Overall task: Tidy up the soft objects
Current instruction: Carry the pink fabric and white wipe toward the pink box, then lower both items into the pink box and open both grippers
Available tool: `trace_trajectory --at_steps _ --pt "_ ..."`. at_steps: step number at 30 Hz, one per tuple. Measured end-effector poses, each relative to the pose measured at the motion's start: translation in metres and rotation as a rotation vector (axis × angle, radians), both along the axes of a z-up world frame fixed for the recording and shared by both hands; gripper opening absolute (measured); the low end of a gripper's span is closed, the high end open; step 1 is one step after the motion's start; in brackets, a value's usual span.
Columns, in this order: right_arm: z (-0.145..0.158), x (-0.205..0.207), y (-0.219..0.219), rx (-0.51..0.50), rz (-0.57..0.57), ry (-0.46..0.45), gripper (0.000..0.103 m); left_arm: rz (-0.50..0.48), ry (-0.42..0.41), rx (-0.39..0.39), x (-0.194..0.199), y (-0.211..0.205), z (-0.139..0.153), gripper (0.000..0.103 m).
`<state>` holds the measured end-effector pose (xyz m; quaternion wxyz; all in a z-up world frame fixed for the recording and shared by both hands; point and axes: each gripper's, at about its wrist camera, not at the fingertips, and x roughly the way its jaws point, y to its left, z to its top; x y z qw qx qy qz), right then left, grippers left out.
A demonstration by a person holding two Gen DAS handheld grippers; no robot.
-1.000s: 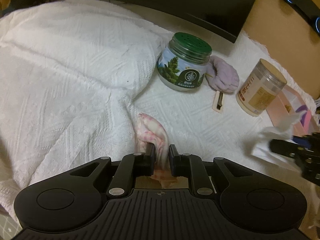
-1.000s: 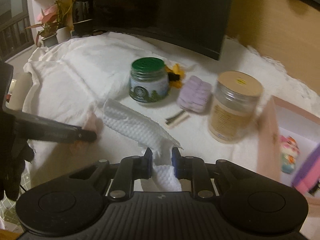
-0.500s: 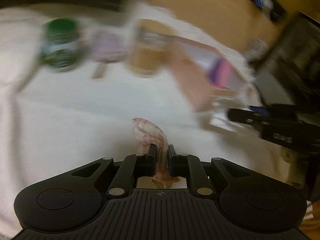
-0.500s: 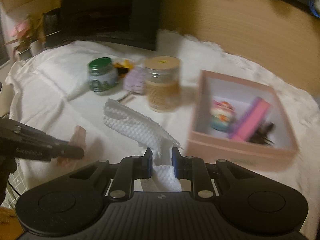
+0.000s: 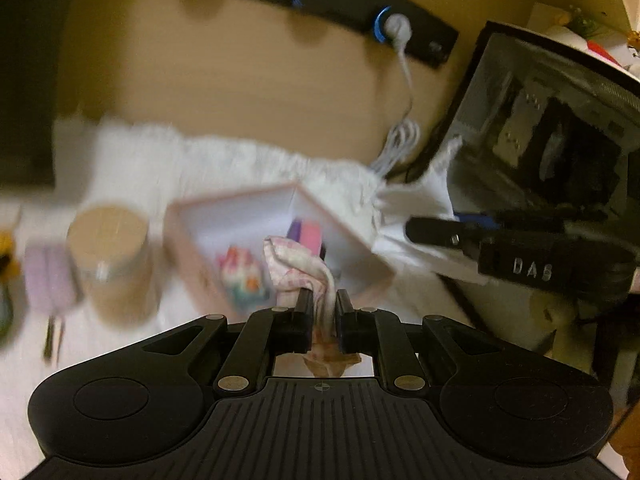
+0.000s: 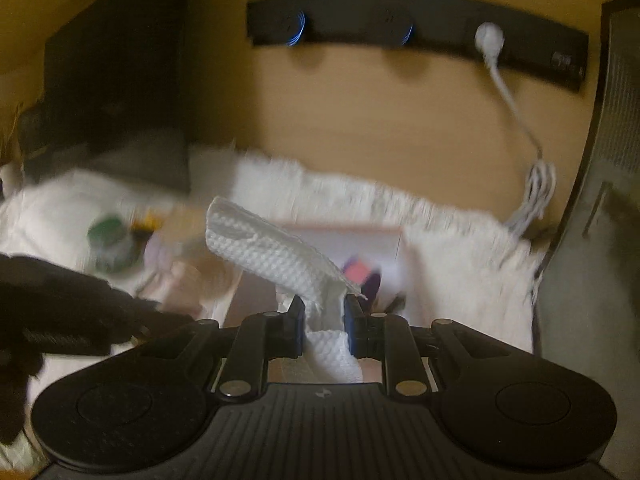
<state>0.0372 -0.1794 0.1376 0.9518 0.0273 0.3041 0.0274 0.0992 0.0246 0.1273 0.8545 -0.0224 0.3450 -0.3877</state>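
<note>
My left gripper (image 5: 323, 300) is shut on a pink patterned cloth (image 5: 294, 264) and holds it up in front of the open pink box (image 5: 192, 248). My right gripper (image 6: 322, 308) is shut on a white waffle-textured cloth (image 6: 272, 252) and holds it above the same pink box (image 6: 344, 232). The right gripper and its white cloth (image 5: 412, 220) also show in the left wrist view, just right of the box. The box holds a colourful small item (image 5: 242, 276) and a pink-purple block (image 5: 306, 232). Both views are motion-blurred.
A tan-lidded jar (image 5: 110, 256) stands left of the box, with a lilac soft item (image 5: 50, 276) beyond it. A green-lidded jar (image 6: 110, 244) stands at the left. A dark computer case (image 5: 552, 152) is on the right. A power strip (image 6: 416, 36) and white cable hang on the wall.
Both grippers have swung right, from the jars and white blanket toward the pink box, each still holding its cloth. The box now sits directly ahead of both.
</note>
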Motion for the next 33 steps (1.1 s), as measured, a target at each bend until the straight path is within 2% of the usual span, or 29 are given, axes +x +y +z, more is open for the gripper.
trace_trajectory --at_steps 5,10,16,20,22,26,28,31,33 --pt "0.036 0.030 -0.017 0.074 -0.018 -0.063 0.019 -0.016 -0.051 -0.010 0.024 -0.019 0.024 0.014" --pt "0.042 0.064 -0.036 0.157 -0.054 -0.038 0.019 -0.015 0.001 0.032 0.046 -0.036 0.009 0.014" --pt "0.006 0.098 -0.042 0.194 -0.050 0.033 0.019 -0.049 0.090 0.047 0.071 -0.055 -0.022 0.015" --pt "-0.027 0.124 -0.046 0.197 -0.045 0.105 0.019 -0.064 0.282 0.096 0.107 -0.074 -0.061 0.015" --pt "-0.045 0.138 -0.049 0.192 -0.048 0.149 0.019 -0.063 0.338 0.131 0.116 -0.080 -0.077 0.017" --pt "-0.083 0.160 -0.051 0.172 -0.084 0.243 0.019 -0.077 0.289 0.237 0.120 -0.092 -0.089 0.028" --pt "-0.092 0.164 -0.050 0.144 -0.102 0.224 0.019 -0.080 0.272 0.243 0.121 -0.095 -0.088 0.034" --pt "-0.095 0.173 -0.048 0.173 -0.089 0.232 0.019 -0.086 0.252 0.264 0.121 -0.099 -0.087 0.042" --pt "-0.096 0.179 -0.043 0.185 -0.079 0.236 0.019 -0.082 0.239 0.274 0.120 -0.100 -0.083 0.043"
